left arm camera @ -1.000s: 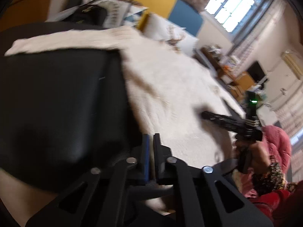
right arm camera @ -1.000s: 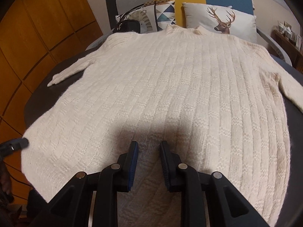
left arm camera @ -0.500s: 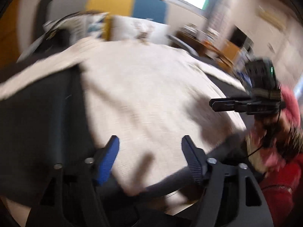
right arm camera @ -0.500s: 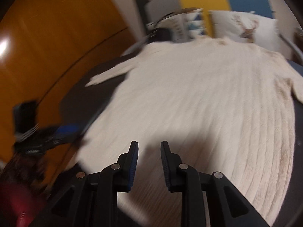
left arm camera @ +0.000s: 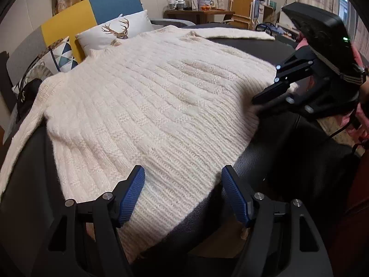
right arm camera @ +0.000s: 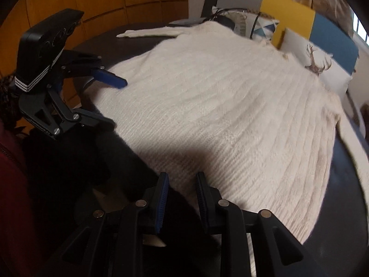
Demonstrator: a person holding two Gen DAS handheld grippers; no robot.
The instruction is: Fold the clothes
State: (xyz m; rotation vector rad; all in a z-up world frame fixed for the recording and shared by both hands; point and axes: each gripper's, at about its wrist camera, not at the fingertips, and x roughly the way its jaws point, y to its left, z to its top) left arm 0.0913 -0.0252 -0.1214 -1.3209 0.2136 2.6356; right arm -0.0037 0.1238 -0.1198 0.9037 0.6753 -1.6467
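We kept the left hand-held gripper [left arm camera: 183,194] open astride the cream sweater [left arm camera: 147,106] hem corner. The right hand-held gripper [right arm camera: 180,197], just narrowing and nearly shut on nothing, needed reopening at its own corner so both could pinch evenly.

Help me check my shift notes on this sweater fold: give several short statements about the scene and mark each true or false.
1. The sweater lies spread flat. True.
2. The left gripper is shut on the hem. False: its jaws stand open over the hem.
3. A deer pillow sits beyond the collar. True.
4. The sweater is dark red. False: it is cream white.
5. The right gripper holds a sleeve. False: no sleeve is between its fingers; its jaws have just been closing.
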